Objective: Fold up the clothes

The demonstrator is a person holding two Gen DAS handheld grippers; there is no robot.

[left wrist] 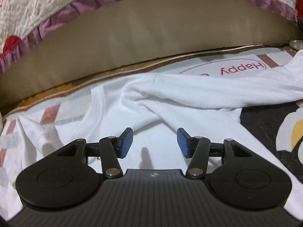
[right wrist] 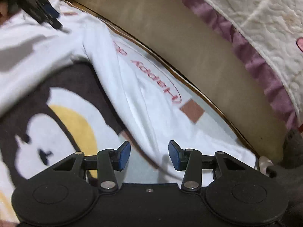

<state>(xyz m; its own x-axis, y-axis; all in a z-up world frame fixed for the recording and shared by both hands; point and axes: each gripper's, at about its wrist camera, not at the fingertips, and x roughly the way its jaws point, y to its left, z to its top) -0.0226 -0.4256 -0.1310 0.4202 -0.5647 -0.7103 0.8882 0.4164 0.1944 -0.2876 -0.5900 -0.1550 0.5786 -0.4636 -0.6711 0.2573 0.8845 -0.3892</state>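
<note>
A white shirt (left wrist: pixel 170 98) lies crumpled on a pale mat, with a fold running across it and a sleeve at the left. My left gripper (left wrist: pixel 155 143) hovers low over the shirt's flat middle. Its blue pads stand apart with nothing between them. In the right wrist view the shirt (right wrist: pixel 98 43) stretches from the upper left down to the bottom middle. My right gripper (right wrist: pixel 149 155) is open just above its near edge and holds no cloth. The left gripper (right wrist: pixel 54 18) shows at the top left of that view, over the shirt's far part.
The pale mat (left wrist: pixel 227 66) bears red "Happy" lettering and pink squares. A dark blanket (right wrist: pixel 28 98) with a white and yellow cartoon figure lies beside the shirt. Behind the mat rises a beige bed side (left wrist: pixel 151 34) under a quilt (left wrist: pixel 28 9) with a purple frill.
</note>
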